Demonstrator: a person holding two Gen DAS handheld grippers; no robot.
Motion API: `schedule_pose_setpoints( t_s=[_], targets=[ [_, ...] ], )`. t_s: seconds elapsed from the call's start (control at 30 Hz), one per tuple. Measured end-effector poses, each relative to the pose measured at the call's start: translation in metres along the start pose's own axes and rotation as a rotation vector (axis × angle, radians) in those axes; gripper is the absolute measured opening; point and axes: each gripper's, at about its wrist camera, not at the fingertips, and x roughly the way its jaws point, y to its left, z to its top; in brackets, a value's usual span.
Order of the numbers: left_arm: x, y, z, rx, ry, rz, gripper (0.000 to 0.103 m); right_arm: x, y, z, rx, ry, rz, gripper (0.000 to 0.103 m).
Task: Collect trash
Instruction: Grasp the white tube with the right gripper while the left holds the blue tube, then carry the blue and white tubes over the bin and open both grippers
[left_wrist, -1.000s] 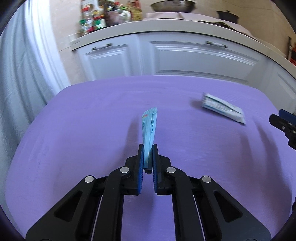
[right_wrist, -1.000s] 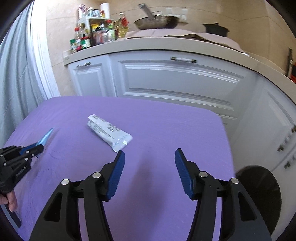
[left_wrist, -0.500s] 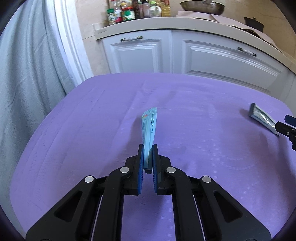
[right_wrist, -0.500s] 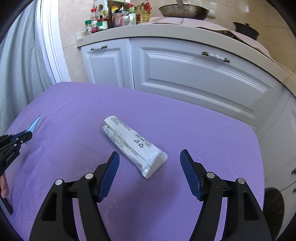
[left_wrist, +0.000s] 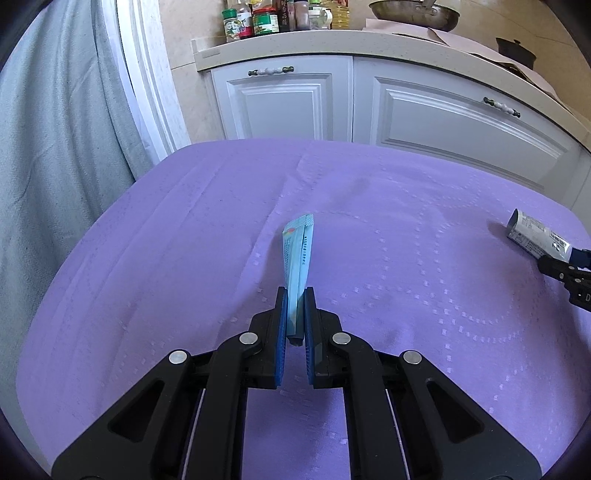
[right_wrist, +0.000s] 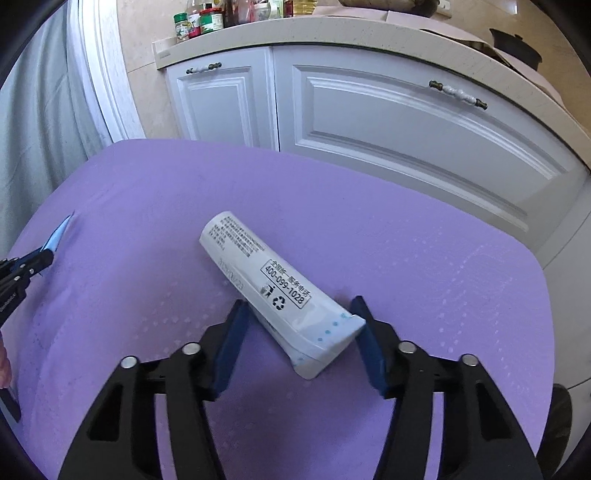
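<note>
My left gripper (left_wrist: 295, 300) is shut on a flat light-blue sachet (left_wrist: 298, 254), held upright above the purple tablecloth (left_wrist: 184, 258). It also shows at the left edge of the right wrist view (right_wrist: 59, 232). A white printed packet (right_wrist: 273, 291) lies on the cloth, also seen at the right edge of the left wrist view (left_wrist: 535, 236). My right gripper (right_wrist: 299, 314) is open, its jaws on either side of the packet's near end, not touching it.
White kitchen cabinets (right_wrist: 369, 110) stand behind the table under a counter with spice jars (left_wrist: 255, 22) and a pan (left_wrist: 413, 13). A grey curtain (left_wrist: 48, 147) hangs at the left. A dark round bin (right_wrist: 559, 417) sits low right, past the table edge.
My right gripper has moved forward to the white packet, which now lies between its open jaws. My left gripper keeps its hold on the sachet and has turned left.
</note>
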Motion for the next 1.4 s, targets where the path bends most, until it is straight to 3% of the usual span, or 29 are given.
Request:
schedule_pose_setpoints(
  t_s=[0.07, 0.13, 0.2, 0.93, 1.4],
  targets=[
    [-0.001, -0.001, -0.001, -0.001, -0.001, 0.0, 0.008, -0.002, 0.002, -0.002, -0.006, 0.002, 0.01, 0.044],
    [-0.003, -0.002, -0.003, 0.0, -0.002, -0.005, 0.008, -0.005, 0.004, -0.006, -0.012, 0.005, 0.025, 0.024],
    [-0.006, -0.004, -0.005, 0.005, -0.005, -0.008, 0.008, -0.008, 0.006, -0.009, -0.017, 0.007, 0.026, 0.013],
    [-0.067, -0.064, -0.048, 0.079, -0.04, -0.14, 0.008, -0.104, -0.011, -0.095, 0.135, -0.104, -0.049, 0.012],
    [-0.124, -0.171, -0.069, 0.23, -0.101, -0.315, 0.008, -0.174, -0.062, -0.153, 0.274, -0.195, -0.173, 0.012]
  ],
)
